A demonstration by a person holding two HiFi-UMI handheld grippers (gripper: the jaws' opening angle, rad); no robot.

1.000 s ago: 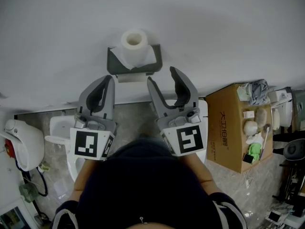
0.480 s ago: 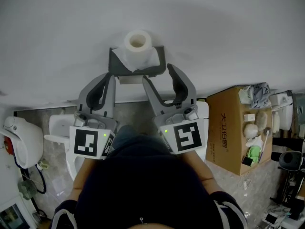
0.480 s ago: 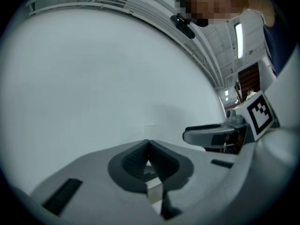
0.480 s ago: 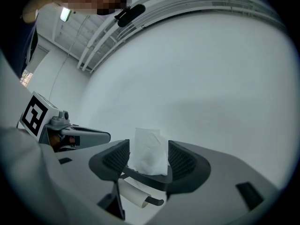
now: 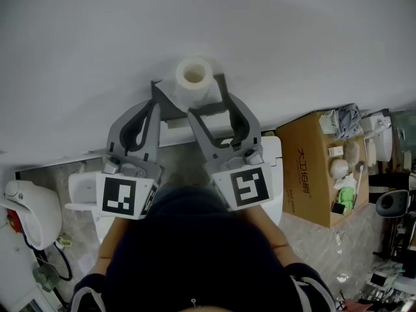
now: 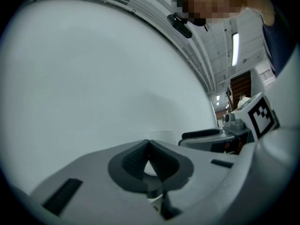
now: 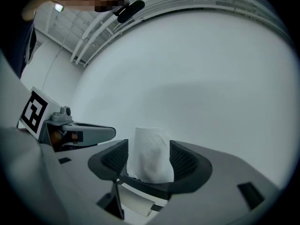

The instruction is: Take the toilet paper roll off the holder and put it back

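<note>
A white toilet paper roll (image 5: 194, 77) stands upright on top of the dark grey wall holder (image 5: 162, 103). My right gripper (image 5: 211, 106) is open and points level at the wall, one finger on each side of the holder's front. Its jaws have just been opening. In the right gripper view the roll (image 7: 150, 156) shows in the gap between the pads (image 7: 116, 157), untouched. A second roll (image 7: 136, 203) hangs under the holder. My left gripper (image 5: 144, 109) is shut and empty, just left of the holder; its pads (image 6: 140, 156) meet at the tips.
A white wall fills the background. Below me are a white toilet (image 5: 84, 187) at the left and a sanitary fixture (image 5: 29, 207) at the far left. An open cardboard box (image 5: 312, 174) with several items stands on the floor at the right.
Both grippers have moved closer to the wall and the holder. The right gripper's jaws have spread wider and now flank the holder's front.
</note>
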